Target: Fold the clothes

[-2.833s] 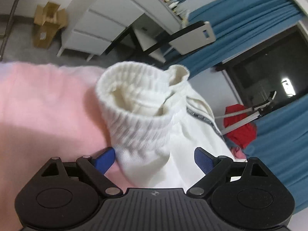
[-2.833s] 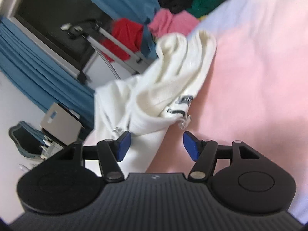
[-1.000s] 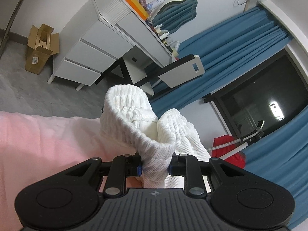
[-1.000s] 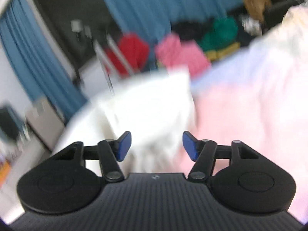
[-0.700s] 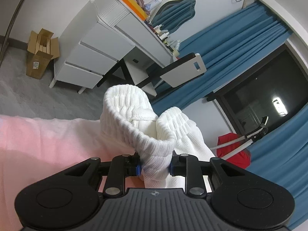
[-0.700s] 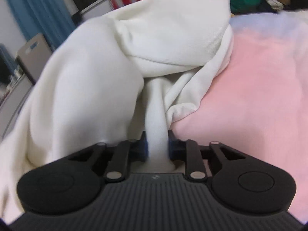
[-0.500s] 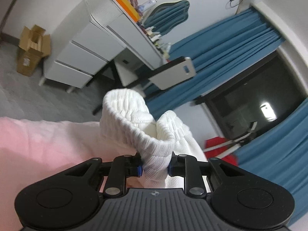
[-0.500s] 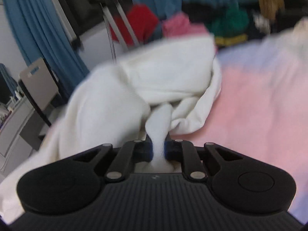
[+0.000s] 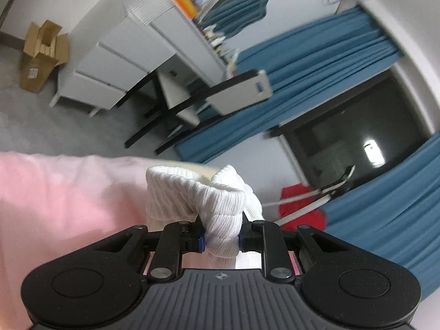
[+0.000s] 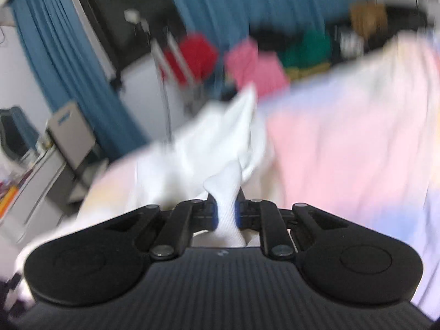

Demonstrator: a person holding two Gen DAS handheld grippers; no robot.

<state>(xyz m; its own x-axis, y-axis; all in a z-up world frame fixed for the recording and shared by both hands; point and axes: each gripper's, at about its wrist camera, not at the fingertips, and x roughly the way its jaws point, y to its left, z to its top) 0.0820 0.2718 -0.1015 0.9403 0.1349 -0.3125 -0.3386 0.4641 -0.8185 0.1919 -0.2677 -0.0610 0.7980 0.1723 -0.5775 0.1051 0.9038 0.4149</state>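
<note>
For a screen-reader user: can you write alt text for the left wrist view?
The left gripper is shut on the ribbed cuff of a white garment, above a pink bedsheet. Behind are a white dresser, a chair and blue curtains.

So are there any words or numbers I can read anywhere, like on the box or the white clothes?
None can be read.
Cardboard box: a white label with dark print, too small to read.
White garment: no print shows.
Left gripper: a small round emblem on the body, no letters.
Right wrist view: too blurred for any text.
</note>
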